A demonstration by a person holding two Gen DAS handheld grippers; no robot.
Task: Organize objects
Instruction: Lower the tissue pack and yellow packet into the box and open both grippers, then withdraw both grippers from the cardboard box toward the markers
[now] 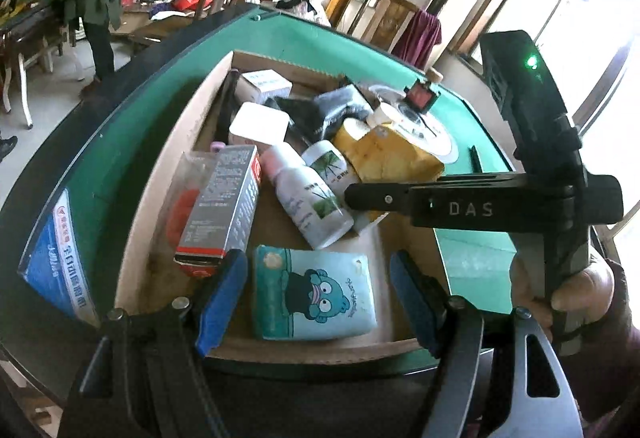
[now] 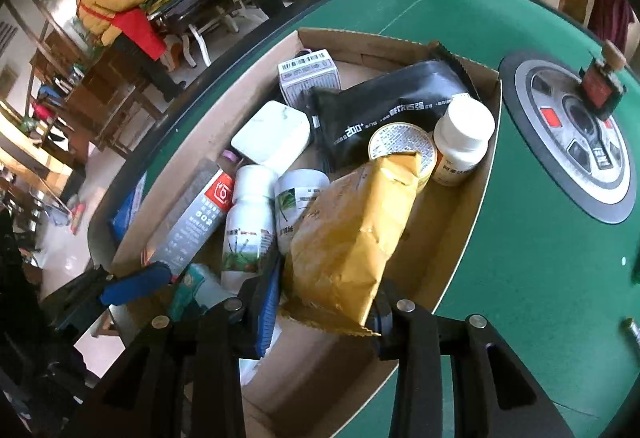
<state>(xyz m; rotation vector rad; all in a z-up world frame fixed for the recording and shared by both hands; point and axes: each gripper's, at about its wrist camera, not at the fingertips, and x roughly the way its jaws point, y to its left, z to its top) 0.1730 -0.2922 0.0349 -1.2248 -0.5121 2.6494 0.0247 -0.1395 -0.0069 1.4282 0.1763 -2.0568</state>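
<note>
My right tool is pinching the near end of the yellow pouch over the cardboard box on the green tabletop; my left tool is hanging open above the blue tissue pack. That crinkled edge could be slipping free, I judge.

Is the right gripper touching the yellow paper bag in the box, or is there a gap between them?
Touching. In the right wrist view the right gripper has the yellow paper bag between its fingers, with the blue pad against the bag's lower edge.
</note>
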